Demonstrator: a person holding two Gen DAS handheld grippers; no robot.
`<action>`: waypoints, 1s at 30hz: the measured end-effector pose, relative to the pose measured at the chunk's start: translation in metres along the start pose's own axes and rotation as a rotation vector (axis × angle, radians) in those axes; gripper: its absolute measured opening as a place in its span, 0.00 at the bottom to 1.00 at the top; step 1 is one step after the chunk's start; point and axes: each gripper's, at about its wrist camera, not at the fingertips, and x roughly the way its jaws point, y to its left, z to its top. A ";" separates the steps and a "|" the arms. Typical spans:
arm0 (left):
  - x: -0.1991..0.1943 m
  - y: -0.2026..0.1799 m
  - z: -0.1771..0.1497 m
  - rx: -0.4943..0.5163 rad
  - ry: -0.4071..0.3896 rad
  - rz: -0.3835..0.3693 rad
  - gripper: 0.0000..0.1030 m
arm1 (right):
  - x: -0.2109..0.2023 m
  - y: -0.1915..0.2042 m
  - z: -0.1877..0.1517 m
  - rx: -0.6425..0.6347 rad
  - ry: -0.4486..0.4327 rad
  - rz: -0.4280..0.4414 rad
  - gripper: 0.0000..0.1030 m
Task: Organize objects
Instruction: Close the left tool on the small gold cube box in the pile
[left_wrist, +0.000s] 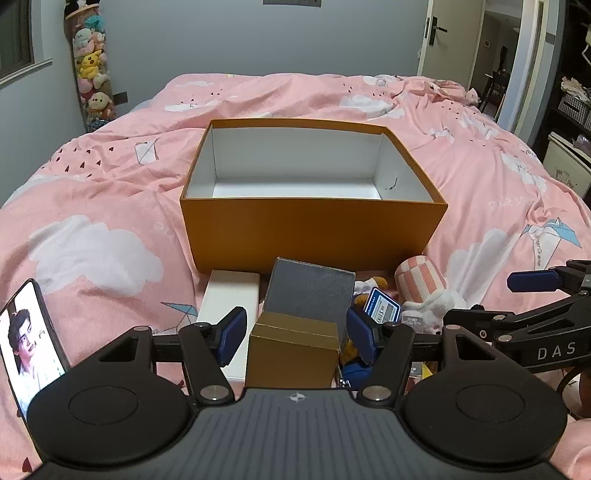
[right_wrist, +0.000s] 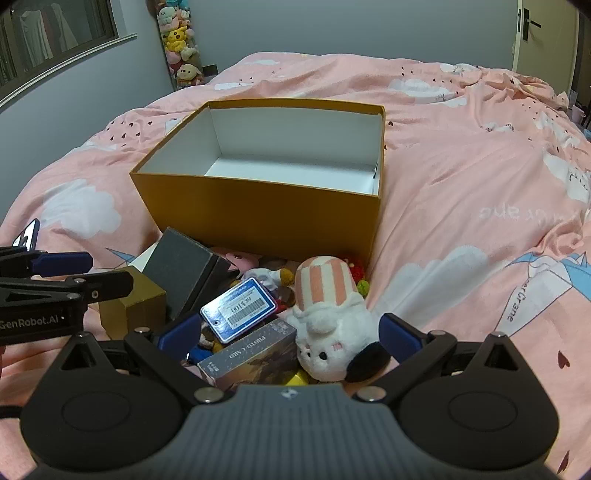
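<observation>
An open orange box (left_wrist: 314, 229) with a white inside sits on the pink bed; it also shows in the right wrist view (right_wrist: 258, 210). In front of it lies a pile of objects. My left gripper (left_wrist: 297, 334) is open, its blue pads on either side of a small gold box (left_wrist: 293, 350), apart from it. A dark grey box (left_wrist: 310, 291) leans behind the gold box. My right gripper (right_wrist: 290, 332) is open above a white plush with a pink striped hat (right_wrist: 328, 314), a photo card box (right_wrist: 255, 354) and a blue tag (right_wrist: 238, 310).
A white flat box (left_wrist: 229, 306) lies left of the gold box. A phone (left_wrist: 29, 339) with a lit screen stands at the left. The pink duvet (left_wrist: 110, 221) spreads all around. Plush toys (left_wrist: 92, 70) hang on the far wall; a door is at the right.
</observation>
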 end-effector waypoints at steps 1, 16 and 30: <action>0.000 0.000 0.000 0.001 0.001 -0.001 0.71 | 0.000 0.000 0.000 0.001 0.002 0.001 0.99; 0.004 0.001 -0.002 -0.001 0.031 0.015 0.71 | 0.006 -0.003 -0.001 0.018 0.029 0.010 0.99; 0.005 0.001 -0.002 -0.003 0.034 0.014 0.71 | 0.007 -0.005 -0.003 0.024 0.042 0.010 0.99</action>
